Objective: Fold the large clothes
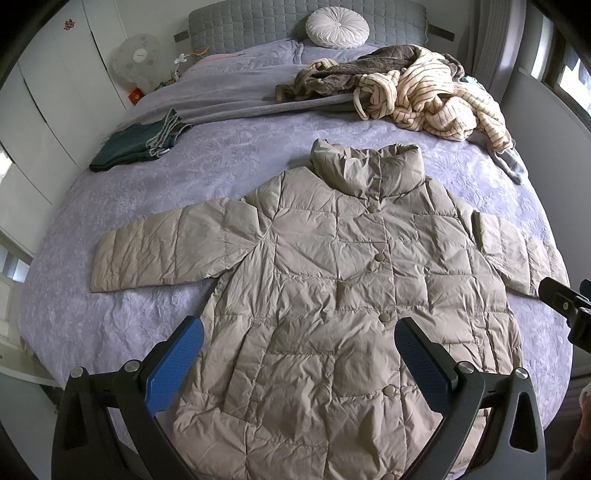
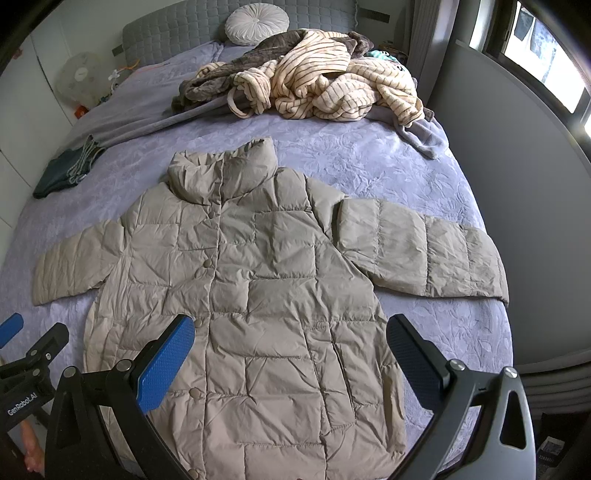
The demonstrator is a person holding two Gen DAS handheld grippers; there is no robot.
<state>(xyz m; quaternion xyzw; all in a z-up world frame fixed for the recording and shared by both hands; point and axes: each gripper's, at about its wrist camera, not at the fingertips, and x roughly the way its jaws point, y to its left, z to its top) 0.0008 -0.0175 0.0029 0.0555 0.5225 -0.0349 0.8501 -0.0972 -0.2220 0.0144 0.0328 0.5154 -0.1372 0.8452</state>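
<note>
Crowding the bed [image 1: 122, 314] beyond the puffer coat [image 1: 332, 295]: striped robe heap [image 1: 436, 99], folded jeans [image 1: 140, 146].

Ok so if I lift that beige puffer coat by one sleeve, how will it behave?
The puffer coat would probably sag and drape, since its quilted body lies limp and creased on the bed. It looks light for its bulk. The smooth sheen suggests that the shell may slip between the fingers.

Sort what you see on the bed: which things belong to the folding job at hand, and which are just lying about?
In the job: beige puffer coat, spread flat; left gripper; right gripper.

Lying about: striped robe heap, folded dark green garment, round white cushion, fan.
</note>
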